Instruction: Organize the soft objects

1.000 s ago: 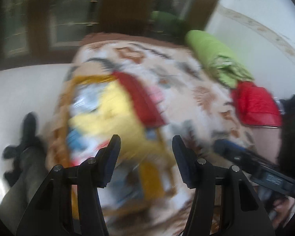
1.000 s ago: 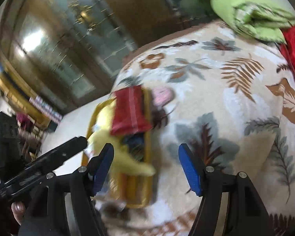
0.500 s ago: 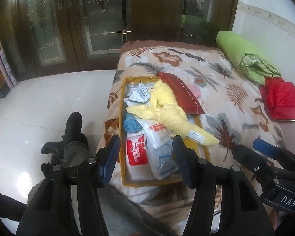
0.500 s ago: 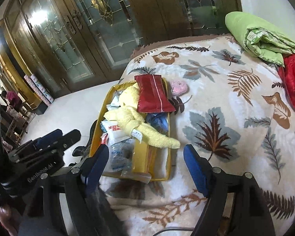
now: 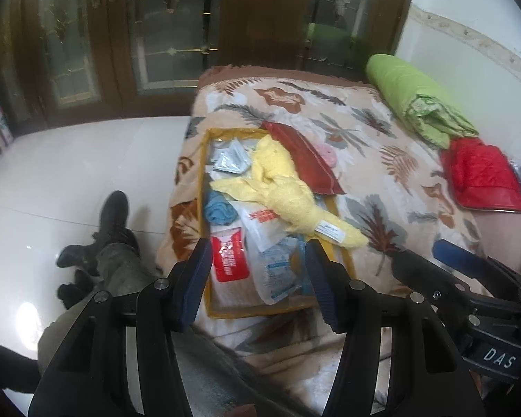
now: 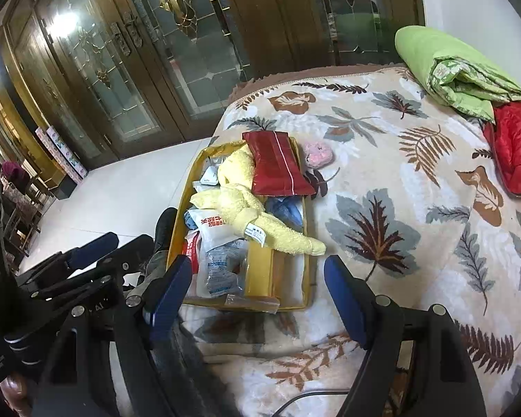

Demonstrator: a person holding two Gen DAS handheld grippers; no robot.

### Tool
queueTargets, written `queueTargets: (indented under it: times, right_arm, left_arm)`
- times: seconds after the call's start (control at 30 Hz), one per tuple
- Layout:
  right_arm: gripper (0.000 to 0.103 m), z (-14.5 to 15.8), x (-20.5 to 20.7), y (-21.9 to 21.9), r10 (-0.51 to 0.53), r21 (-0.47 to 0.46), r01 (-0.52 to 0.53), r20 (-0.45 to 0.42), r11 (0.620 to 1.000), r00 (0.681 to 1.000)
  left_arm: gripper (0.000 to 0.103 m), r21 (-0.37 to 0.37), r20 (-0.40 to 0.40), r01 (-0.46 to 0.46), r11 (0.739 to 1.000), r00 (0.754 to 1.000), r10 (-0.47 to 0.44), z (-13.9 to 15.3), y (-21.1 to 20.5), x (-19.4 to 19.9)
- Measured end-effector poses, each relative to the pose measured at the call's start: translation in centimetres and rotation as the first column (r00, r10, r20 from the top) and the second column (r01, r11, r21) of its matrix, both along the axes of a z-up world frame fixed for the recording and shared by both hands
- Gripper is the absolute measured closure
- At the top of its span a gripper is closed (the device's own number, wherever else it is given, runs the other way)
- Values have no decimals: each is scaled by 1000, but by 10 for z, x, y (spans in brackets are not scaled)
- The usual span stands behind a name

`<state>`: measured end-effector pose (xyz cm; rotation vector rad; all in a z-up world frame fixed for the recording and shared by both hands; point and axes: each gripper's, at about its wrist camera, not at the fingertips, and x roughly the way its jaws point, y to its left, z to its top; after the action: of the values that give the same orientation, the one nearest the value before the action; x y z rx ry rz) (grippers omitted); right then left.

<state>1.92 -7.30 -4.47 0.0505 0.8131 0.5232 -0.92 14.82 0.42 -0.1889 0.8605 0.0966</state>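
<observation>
A yellow-rimmed clear storage bag (image 5: 225,307) (image 6: 309,239) lies open on the leaf-patterned blanket near the bed's front left corner. Across it lies a yellow towel (image 5: 288,194) (image 6: 239,205), with a dark red pouch (image 5: 304,160) (image 6: 274,166), a blue cloth (image 5: 218,210) and several plastic packets (image 5: 231,257) (image 6: 213,226). A small pink soft object (image 6: 317,154) (image 5: 326,154) sits on the blanket beside the bag. My left gripper (image 5: 258,279) and right gripper (image 6: 257,288) are both open and empty, held above the bag's near end.
A rolled green quilt (image 5: 416,100) (image 6: 455,73) and a red padded item (image 5: 482,177) (image 6: 517,153) lie at the bed's far right. Wood and glass doors (image 6: 177,52) stand behind. White tile floor (image 5: 69,173) and the person's leg and black shoe (image 5: 113,215) are at left.
Both grippers pulled back and steadied from a blurred close view a second ago; the whole bag and bed now show. Both stay open. Objects have not moved.
</observation>
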Motion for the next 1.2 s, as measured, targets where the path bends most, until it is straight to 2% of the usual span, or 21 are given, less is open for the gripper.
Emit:
queueTargets:
  times: [0.17,0.2,0.33,0.43,0.57,1.0,1.2]
  right_arm:
    - [24,3,1,8,-34,-62,34,12,997,999]
    - [24,2,2,11,-45,-80,45,10,996,999]
    - [24,-1,4,18,-71,-152,73,19,986,997]
    - [24,-5,4,20,-78,-181,80,18,980,997]
    - [24,-7,4,24,-67,-194,67,8,979,998]
    - [24,-1,-2,31,-69,-199,74,30,977,997]
    - [24,0,-4,35,-71,-209,79,43,975,997]
  left_arm:
    - [47,-22,13,62,998,998,-62,-6,6,6]
    - [47,-36,23,101,994,995,-100,-7,6,9]
    - [47,-29,49,159,987,986,-157,-15,10,21]
    - [47,-67,44,159,985,987,-156,-24,18,31]
    - [47,-82,47,147,986,989,-143,-26,24,36]
    - [47,-36,48,160,987,986,-158,-25,17,29]
    - [47,-48,46,150,988,988,-148,-28,21,29]
